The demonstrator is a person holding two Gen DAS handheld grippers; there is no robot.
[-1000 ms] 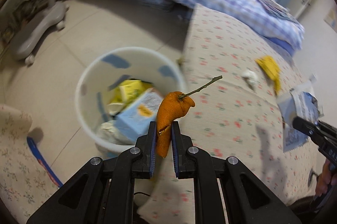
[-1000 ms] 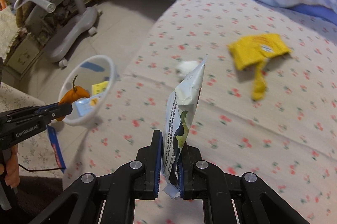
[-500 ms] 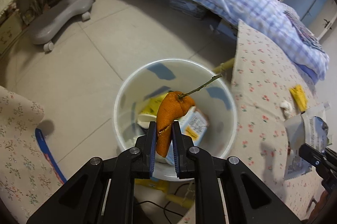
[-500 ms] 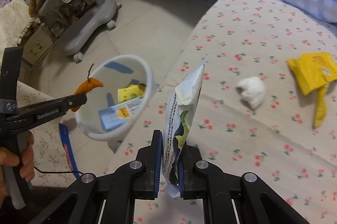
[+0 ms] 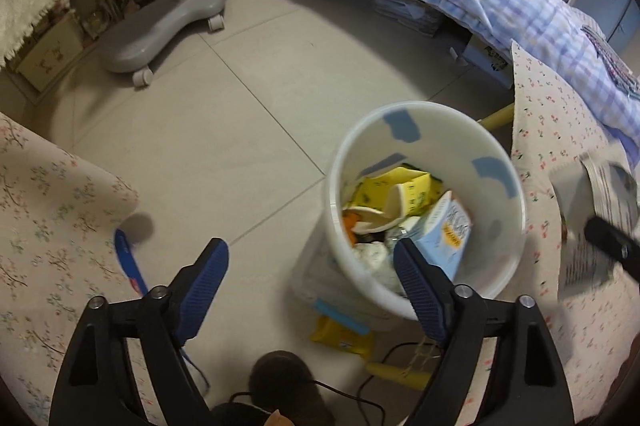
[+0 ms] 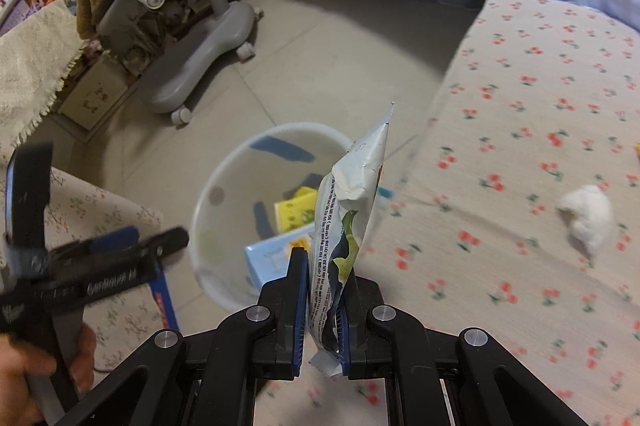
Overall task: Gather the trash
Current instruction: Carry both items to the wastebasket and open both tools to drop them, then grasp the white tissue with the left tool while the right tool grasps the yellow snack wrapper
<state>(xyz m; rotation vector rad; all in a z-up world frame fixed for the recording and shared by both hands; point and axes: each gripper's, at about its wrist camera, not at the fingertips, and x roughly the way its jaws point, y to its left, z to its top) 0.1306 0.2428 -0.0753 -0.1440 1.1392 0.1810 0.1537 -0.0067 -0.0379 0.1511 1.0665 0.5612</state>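
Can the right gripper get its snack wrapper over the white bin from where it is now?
Probably yes. The right gripper is shut on the snack wrapper, and the white bin stands open-topped just ahead, beside the bed. The left gripper, open, is off to the bin's left side, not over the mouth.

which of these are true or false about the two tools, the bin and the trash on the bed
1. The left tool is open and holds nothing. True.
2. The right tool is open. False: it is shut on a snack wrapper.
3. The white bin holds no trash. False: a blue carton and yellow packaging lie inside.
4. A white tissue wad lies on the floral bed cover. True.
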